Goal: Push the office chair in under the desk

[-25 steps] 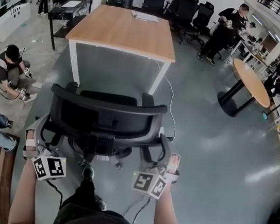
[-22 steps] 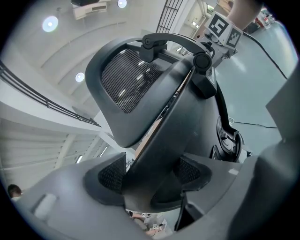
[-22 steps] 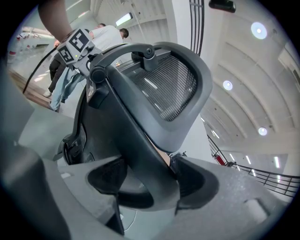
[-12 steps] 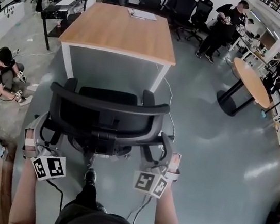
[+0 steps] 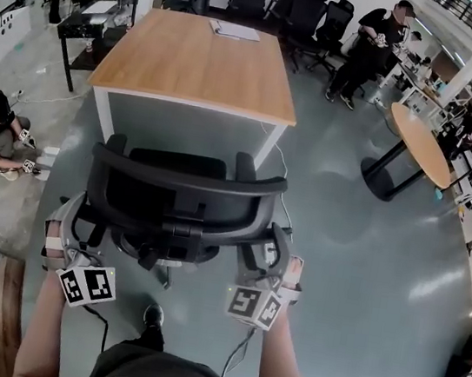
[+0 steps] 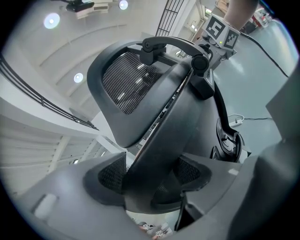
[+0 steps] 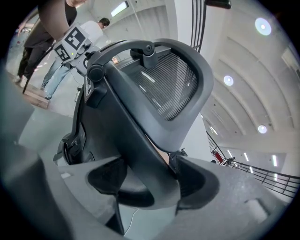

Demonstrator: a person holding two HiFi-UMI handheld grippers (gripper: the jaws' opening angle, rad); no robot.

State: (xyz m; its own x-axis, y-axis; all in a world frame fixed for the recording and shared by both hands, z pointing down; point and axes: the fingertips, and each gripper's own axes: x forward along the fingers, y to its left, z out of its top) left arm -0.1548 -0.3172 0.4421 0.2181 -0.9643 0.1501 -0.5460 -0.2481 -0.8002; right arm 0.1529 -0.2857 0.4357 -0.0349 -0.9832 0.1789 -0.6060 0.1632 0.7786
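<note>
Gripping: left gripper [image 6: 150, 174] and right gripper [image 7: 149, 180] each clamp a backrest edge of the office chair [image 5: 184, 191].
Hidden: chair wheels, mostly beneath the backrest.
Desk [image 5: 198, 59]: just ahead, apart.

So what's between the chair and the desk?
Only bare grey floor between chair and desk, seen in the head view; a thin cable trails off to the right.

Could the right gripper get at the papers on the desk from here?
Probably not. The right gripper is clamped on the back of the office chair, and the papers lie at the far end of the desk, beyond the chair and open floor.
</note>
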